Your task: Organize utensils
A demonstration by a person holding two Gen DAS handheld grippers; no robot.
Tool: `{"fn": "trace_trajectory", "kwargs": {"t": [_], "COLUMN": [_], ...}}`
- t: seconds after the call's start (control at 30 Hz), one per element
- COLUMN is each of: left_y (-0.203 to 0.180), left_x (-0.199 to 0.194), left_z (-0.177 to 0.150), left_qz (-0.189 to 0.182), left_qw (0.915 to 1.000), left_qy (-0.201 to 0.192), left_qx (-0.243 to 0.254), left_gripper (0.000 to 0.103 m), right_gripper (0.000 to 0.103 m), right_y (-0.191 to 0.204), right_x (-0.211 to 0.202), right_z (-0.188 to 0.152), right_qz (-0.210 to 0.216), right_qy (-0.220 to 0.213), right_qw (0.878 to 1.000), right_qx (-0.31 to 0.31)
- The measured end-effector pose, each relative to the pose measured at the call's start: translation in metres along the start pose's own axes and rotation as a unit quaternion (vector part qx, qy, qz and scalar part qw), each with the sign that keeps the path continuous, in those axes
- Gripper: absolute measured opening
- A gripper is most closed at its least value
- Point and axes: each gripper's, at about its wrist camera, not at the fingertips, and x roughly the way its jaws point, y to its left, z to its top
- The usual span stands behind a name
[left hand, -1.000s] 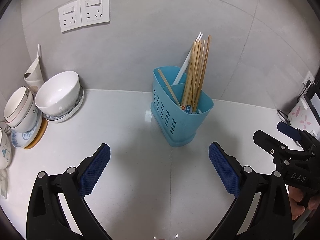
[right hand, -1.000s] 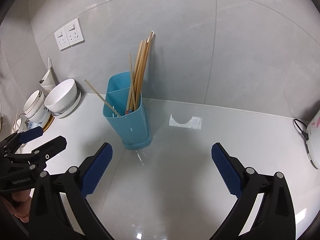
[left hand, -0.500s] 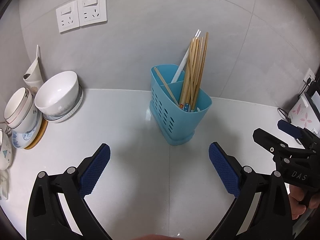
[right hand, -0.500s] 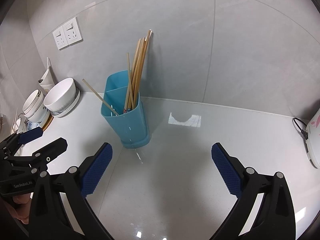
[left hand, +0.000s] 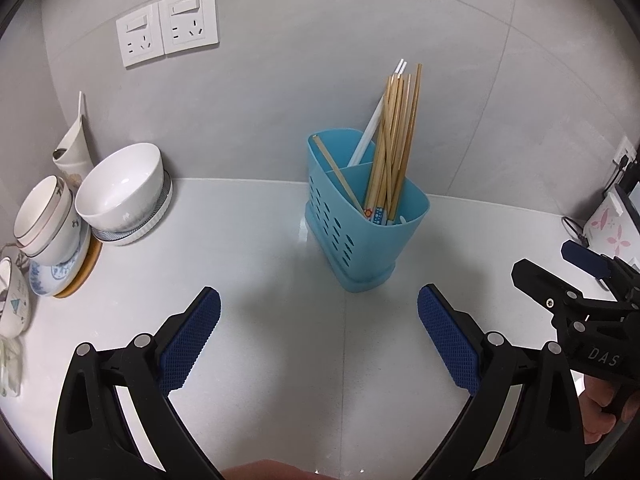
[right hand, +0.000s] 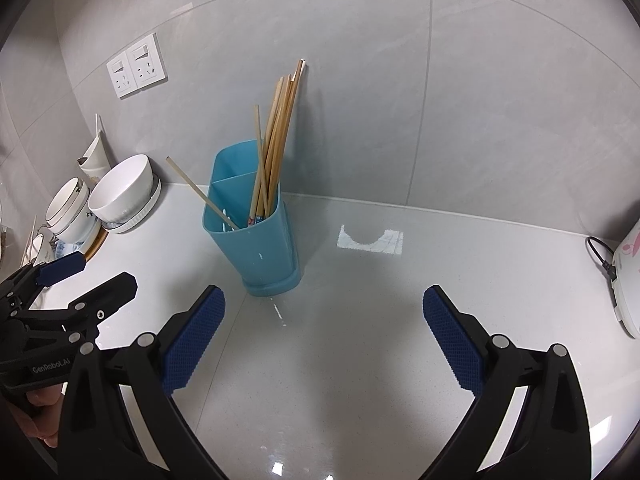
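My left tongs (left hand: pixel 319 332) and my right tongs (right hand: pixel 324 334) both hang apart and empty above the white table (left hand: pixel 248 352), each well short of the blue utensil holder (left hand: pixel 362 220). The holder stands upright near the grey wall, split into compartments. A bundle of wooden chopsticks (left hand: pixel 394 136) leans in one of them beside a pair of white chopsticks (left hand: pixel 374 130), and one stray chopstick (right hand: pixel 200 192) slants out across the divider toward the bowls (left hand: pixel 120 188).

I judge these sticks light, stiff and smooth, apt to roll or slip between my pads. I would take the stray one on its free upper part, above the rim, and pinch across it squarely. The holder looks like thin plastic and may tip if I drag a stick sideways.
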Motion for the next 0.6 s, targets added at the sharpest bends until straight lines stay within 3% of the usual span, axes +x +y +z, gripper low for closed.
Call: {"fn": "trace_trajectory", "kwargs": {"t": [0.6], "left_y": [-0.0033], "left_x": [-0.0026], "left_z": [0.0000], "left_qz": [-0.004], "left_qw": [1.0000], "left_qy": [-0.003], "left_qx": [-0.005], "left_gripper": [0.097], "right_gripper": [0.095], "right_y": [0.0001], "right_x": [-0.0015], "right_z": [-0.0014], "right_qz": [0.000], "right_qy": [0.000], "right_qw": [1.000], "right_qx": [-0.001]}}
